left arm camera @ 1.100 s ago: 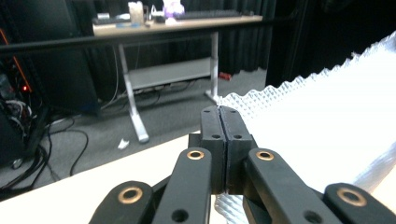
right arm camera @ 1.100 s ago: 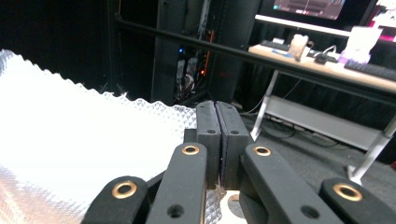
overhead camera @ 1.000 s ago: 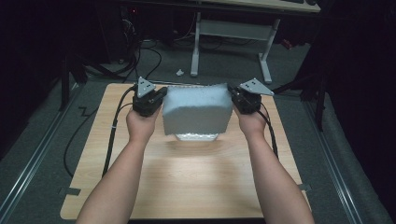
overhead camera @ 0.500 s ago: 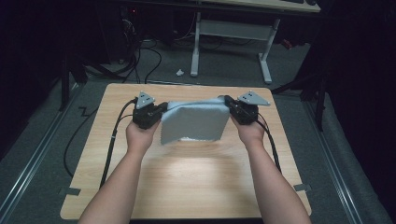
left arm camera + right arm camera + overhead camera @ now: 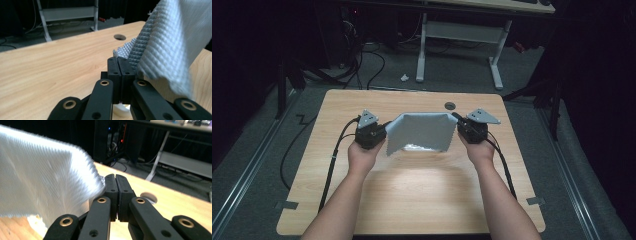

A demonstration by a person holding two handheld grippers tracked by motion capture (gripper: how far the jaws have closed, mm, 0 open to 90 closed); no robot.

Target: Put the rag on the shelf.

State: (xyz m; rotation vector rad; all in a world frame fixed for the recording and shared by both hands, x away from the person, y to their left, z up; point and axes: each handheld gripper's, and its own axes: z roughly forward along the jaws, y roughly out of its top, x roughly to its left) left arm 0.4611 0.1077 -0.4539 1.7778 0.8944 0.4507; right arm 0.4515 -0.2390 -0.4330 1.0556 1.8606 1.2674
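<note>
Pinched shut on grey woven cloth (image 5: 422, 131): left gripper (image 5: 382, 134) at its 9 o'clock corner, right gripper (image 5: 458, 128) at 3 o'clock, above wooden table (image 5: 412, 200).

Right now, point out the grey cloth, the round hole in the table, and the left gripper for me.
grey cloth (image 5: 422, 131): high view, middle of the hanging sheet.
round hole (image 5: 450, 105): high view, its dark centre, in the tabletop behind the cloth.
left gripper (image 5: 117, 67): left gripper view, seam where its two jaws meet, pinching the cloth's corner.
</note>
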